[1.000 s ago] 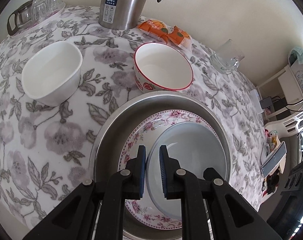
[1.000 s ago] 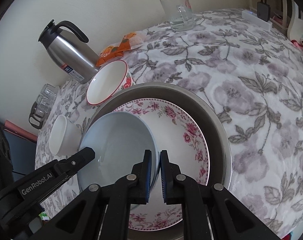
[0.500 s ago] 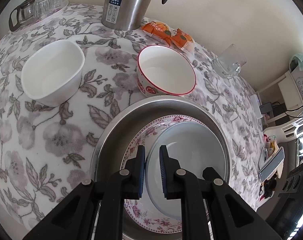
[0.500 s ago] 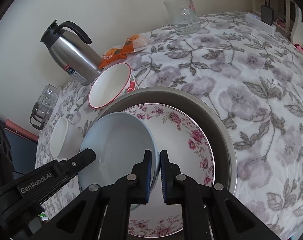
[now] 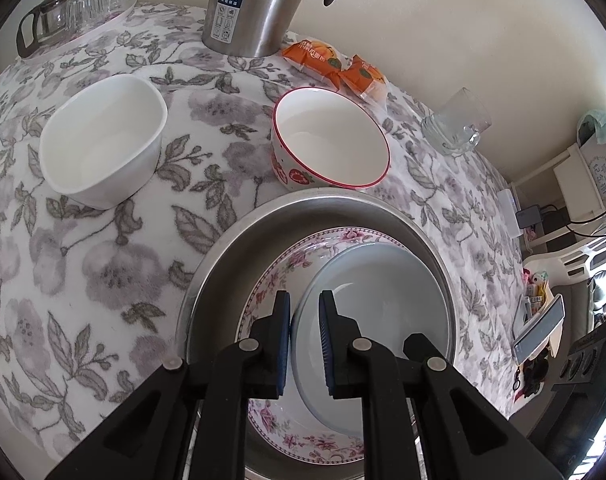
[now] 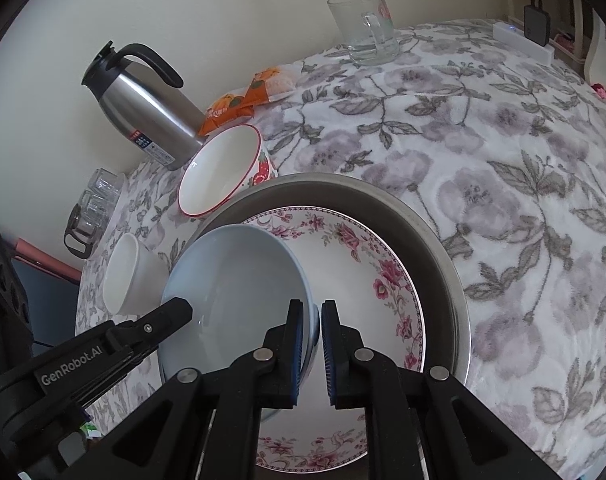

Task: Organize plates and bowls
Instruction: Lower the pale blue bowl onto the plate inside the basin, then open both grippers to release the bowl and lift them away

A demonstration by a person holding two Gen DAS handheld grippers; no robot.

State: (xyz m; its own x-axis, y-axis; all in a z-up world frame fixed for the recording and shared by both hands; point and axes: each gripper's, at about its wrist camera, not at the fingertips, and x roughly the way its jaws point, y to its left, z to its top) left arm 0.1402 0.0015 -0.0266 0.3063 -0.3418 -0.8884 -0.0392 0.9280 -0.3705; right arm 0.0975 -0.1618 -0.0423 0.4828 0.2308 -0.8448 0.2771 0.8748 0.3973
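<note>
The left tool [image 5: 304, 312] is pinching the left rim of the pale blue bowl [image 5: 377, 312], its pads sitting on either side of the bowl wall; the right tool [image 6: 311, 320] is gripping the same bowl at its right rim, one pad inside and one outside; the bowl is tilting over the floral plate [image 6: 367, 280], though whether it is touching the plate is hard to tell; the plate is lying inside the round steel tray [image 6: 435, 240] on the tabletop [image 6: 483, 152] under its flowered cloth; just beyond the tray's far edge the red-rimmed bowl [image 5: 330, 142] is standing upright; to its left, apart, the white bowl [image 5: 101, 146] is sitting; farther back the steel flask [image 5: 251, 4], orange snack packets [image 5: 335, 66] and a glass mug [image 5: 457, 126] are standing near the wall.
</note>
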